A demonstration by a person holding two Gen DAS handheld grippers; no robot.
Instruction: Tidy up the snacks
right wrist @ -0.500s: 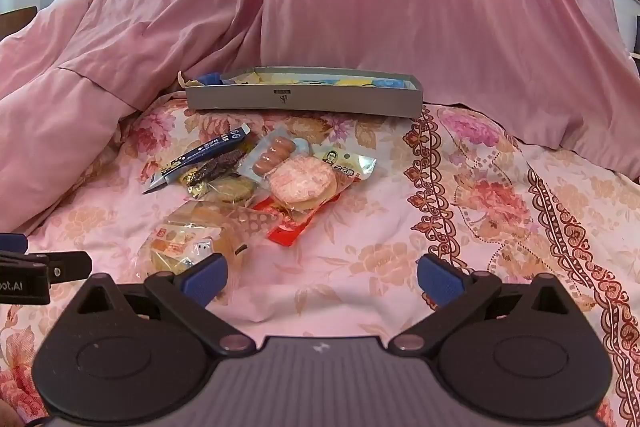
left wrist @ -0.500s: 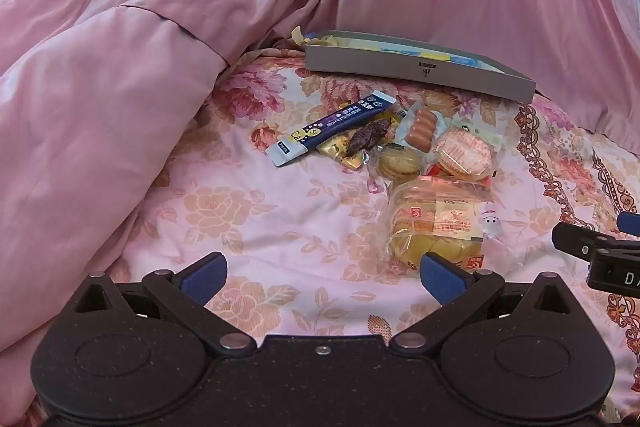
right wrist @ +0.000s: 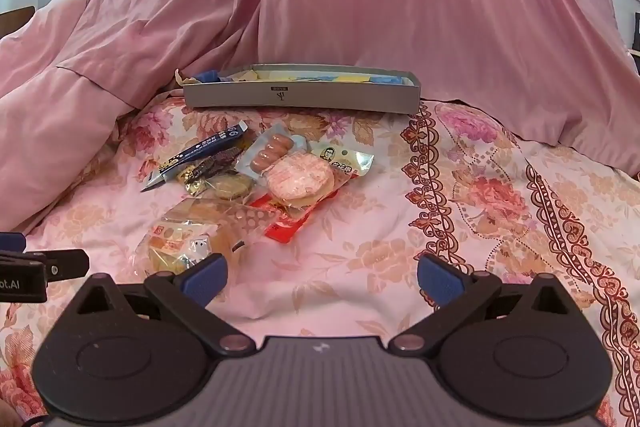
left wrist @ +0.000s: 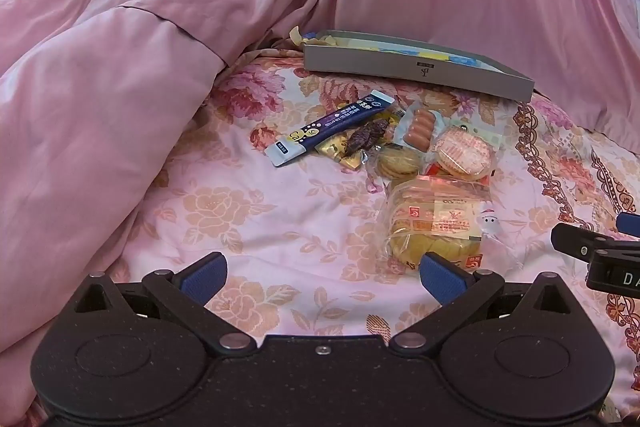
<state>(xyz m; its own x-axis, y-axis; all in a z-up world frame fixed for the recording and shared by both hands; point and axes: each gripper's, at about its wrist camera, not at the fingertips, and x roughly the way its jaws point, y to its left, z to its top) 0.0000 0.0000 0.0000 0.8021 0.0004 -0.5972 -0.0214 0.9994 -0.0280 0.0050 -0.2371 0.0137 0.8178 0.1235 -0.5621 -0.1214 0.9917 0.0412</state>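
Both claws gape empty, left gripper (left wrist: 323,277) and right gripper (right wrist: 322,279); snack pile (right wrist: 256,183) sits before the grey box (right wrist: 302,95); slippery overlapping wrappers risk double grabs.

The right gripper (right wrist: 322,281) hovers with fingers (right wrist: 204,277) spread wide over the floral bed (right wrist: 480,227). The snack pile (right wrist: 256,183) lies just in front of the grey box (right wrist: 300,95); the left gripper (right wrist: 44,267) is well in front of it, to the left.
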